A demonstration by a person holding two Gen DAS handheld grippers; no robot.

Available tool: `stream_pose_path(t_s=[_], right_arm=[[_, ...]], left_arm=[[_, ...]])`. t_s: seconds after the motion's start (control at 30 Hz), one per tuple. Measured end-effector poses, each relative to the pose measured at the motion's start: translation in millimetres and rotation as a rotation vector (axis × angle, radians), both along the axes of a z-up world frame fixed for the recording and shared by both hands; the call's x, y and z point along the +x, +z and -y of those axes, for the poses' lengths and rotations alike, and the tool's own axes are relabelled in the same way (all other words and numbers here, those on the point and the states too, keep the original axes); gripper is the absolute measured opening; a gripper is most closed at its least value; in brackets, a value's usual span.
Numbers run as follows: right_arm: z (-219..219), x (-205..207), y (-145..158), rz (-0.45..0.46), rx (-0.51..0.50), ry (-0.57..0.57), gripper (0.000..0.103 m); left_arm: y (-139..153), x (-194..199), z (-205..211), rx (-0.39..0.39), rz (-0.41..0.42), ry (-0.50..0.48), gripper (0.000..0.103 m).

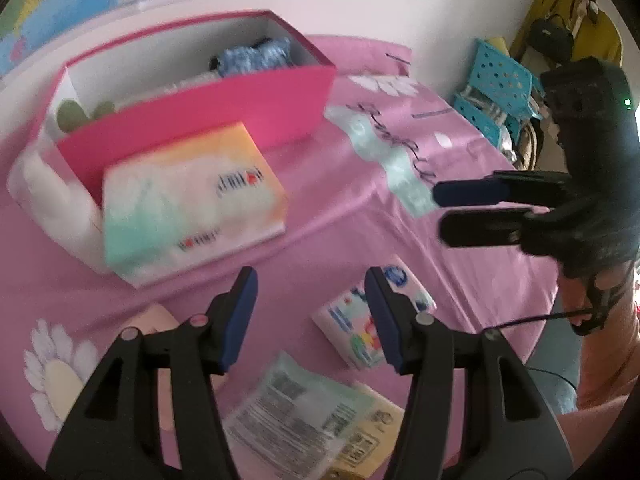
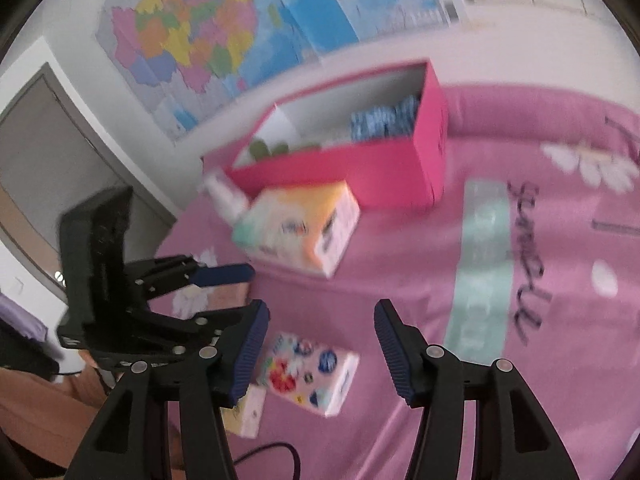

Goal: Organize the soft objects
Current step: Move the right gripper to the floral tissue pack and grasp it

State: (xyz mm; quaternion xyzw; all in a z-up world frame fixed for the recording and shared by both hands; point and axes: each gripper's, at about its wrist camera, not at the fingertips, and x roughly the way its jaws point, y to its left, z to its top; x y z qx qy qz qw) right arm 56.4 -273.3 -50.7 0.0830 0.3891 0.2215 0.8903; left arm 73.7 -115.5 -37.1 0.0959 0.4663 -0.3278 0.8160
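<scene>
- Tissue pack (image 1: 192, 196) lies on the pink bedsheet (image 1: 320, 240), just in front of the pink box (image 1: 200, 120).
- Left tool (image 1: 310, 320) jaws apart, empty, above a small patterned pack (image 1: 352, 320).
- Right tool (image 2: 320, 348) jaws apart, empty, over the same small pack.

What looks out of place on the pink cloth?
Nothing is spilled or damaged. The clutter: a large tissue pack leans tilted against the pink box instead of lying inside it, and a small tissue pack and a flat wipes packet lie loose and askew.
</scene>
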Motion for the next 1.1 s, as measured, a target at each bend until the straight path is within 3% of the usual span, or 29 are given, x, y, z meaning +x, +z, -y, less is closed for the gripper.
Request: stream_pose_path(t_s=[0.4,0.53,0.7,0.8,1.1], right_arm=[[-7,-9,-55,-0.118,0.041,0.003,0.056],[-7,-10,-59,-0.121,0.049,-0.003,0.056],[-6,-13,-63,-0.130,0.071,0.003,0.044],[-9,-14,-66,-0.134,0.074,0.009,0.034],[-15,-22,-54,-0.091,0.017,0.000,0.033]], left_arm=[[-31,-20,0,-0.015,-0.142,-0.052,0.057],[-32,-24,0,-0.024,-0.157,-0.064,0.051],[-33,-23,1,-0.047,-0.191,-0.081,0.038],[-32,-24,2,-0.048,-0.186,-0.083,0.037],[-22,-22,3,-0.076,-0.168,-0.082,0.037]])
